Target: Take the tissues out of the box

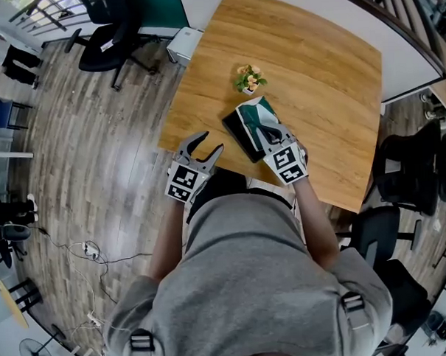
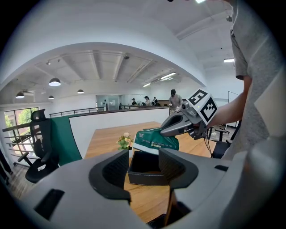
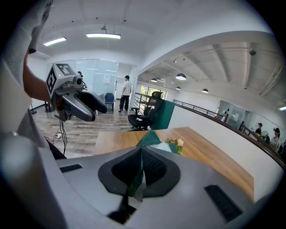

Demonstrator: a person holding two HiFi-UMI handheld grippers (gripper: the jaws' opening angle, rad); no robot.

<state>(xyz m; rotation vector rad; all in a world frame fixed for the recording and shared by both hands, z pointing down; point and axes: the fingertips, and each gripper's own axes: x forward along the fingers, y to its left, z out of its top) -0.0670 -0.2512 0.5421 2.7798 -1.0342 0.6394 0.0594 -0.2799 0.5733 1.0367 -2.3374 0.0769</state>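
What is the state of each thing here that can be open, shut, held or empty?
Black rectangular box: open on top, on the wooden table.
Green and white soft tissue pack: lifted above the box.
Left gripper: jaws open, nothing gripped.
Right gripper: jaws shut on the tissue pack.

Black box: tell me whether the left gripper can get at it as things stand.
Probably yes. The left gripper is open with the black box straight ahead of its jaws; the right gripper holds the tissue pack lifted above it.
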